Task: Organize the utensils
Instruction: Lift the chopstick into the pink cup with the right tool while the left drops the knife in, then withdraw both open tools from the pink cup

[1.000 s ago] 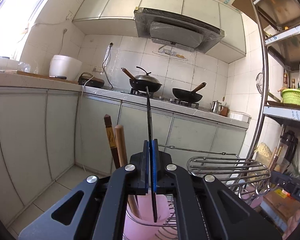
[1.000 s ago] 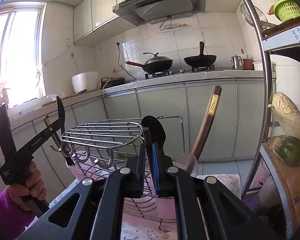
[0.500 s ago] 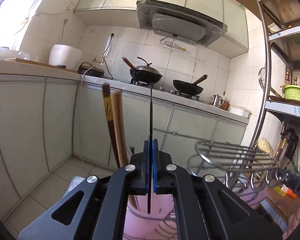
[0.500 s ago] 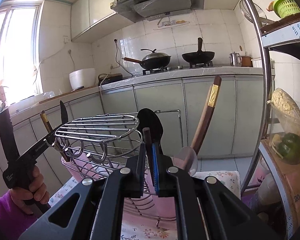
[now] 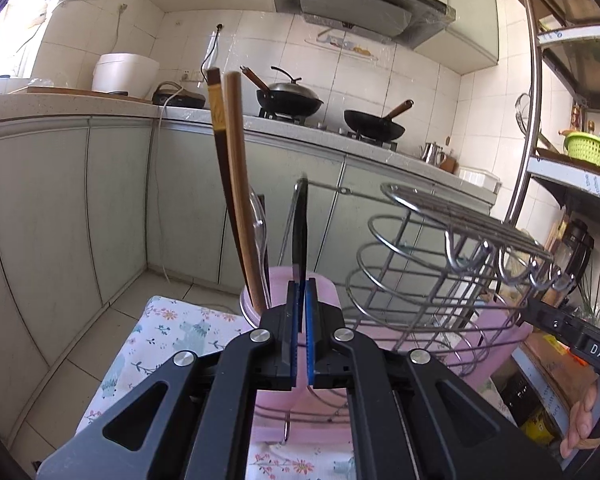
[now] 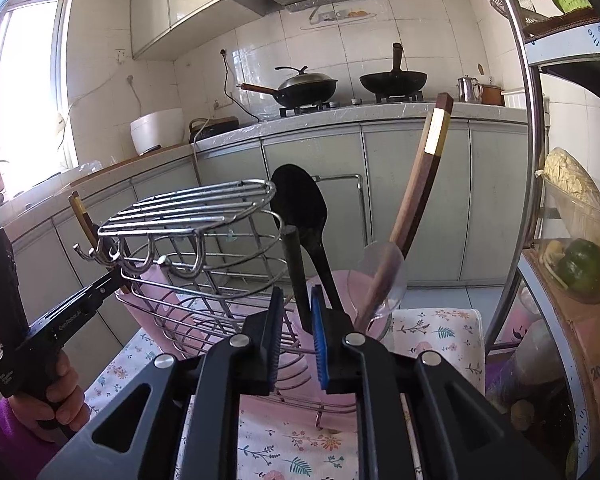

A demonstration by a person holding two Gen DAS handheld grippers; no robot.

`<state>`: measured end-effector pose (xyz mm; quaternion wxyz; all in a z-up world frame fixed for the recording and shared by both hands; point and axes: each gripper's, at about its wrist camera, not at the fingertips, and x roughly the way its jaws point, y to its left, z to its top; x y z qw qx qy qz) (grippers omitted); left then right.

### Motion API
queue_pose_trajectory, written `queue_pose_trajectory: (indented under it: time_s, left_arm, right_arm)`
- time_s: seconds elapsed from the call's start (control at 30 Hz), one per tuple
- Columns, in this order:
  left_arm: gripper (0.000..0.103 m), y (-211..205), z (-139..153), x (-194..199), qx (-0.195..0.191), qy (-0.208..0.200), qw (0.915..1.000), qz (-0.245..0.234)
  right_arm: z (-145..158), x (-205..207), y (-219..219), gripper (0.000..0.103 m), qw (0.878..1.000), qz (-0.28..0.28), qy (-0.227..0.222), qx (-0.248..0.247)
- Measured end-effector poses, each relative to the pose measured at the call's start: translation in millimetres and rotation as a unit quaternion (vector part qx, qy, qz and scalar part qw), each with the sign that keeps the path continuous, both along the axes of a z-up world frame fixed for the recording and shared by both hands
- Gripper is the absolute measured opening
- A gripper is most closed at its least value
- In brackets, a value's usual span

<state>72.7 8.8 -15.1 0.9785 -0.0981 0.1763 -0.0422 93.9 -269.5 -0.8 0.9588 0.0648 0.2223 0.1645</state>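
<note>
My left gripper (image 5: 300, 308) is shut on a thin black utensil (image 5: 300, 232) seen edge-on, its lower end down in a pink cup (image 5: 332, 296); the jaws are just starting to open. Two wooden sticks (image 5: 236, 184) and a clear spoon stand in that cup. My right gripper (image 6: 296, 312) is opening, and a black handle (image 6: 296, 268) stands free between its pads in a second pink cup (image 6: 348, 284). A black spoon (image 6: 300, 200), a clear spoon and a wooden handle (image 6: 420, 184) share that cup. The left gripper (image 6: 112, 280) shows at the rack's far end.
A wire dish rack (image 6: 188, 208) with hooks sits between the two cups on a floral cloth (image 6: 440, 332). A metal shelf post (image 6: 528, 160) and a tub of vegetables (image 6: 580, 252) stand close on the right. Cabinets and a stove with two woks (image 5: 292, 100) run behind.
The left gripper has sunk and carried the black utensil down into the pink cup. The right gripper's pads have parted from the black handle, which stays standing in its cup.
</note>
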Motion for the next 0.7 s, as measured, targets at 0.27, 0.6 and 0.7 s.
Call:
queue_pose_trajectory:
  time_s: [0.27, 0.6, 0.7]
  left_arm:
    - [0.035, -7.8, 6.1, -12.9, 0.009, 0.011, 0.9999, -0.006]
    - [0.037, -5.7, 13.5, -31.5, -0.004, 0.035, 0.9994, 0.003]
    - [0.037, -5.5, 14.0, -39.4, -0.007, 0.043, 0.9990, 0.001]
  right_arm:
    - [-4.2, -9.1, 3.5, 0.033, 1.000, 0.004, 0.014, -0.012]
    - [-4.9, -32.3, 0.7, 0.034, 1.000, 0.001, 0.025, -0.007]
    - [-4.4, -39.4, 1.9, 0.034, 1.000, 0.002, 0.026, -0.006]
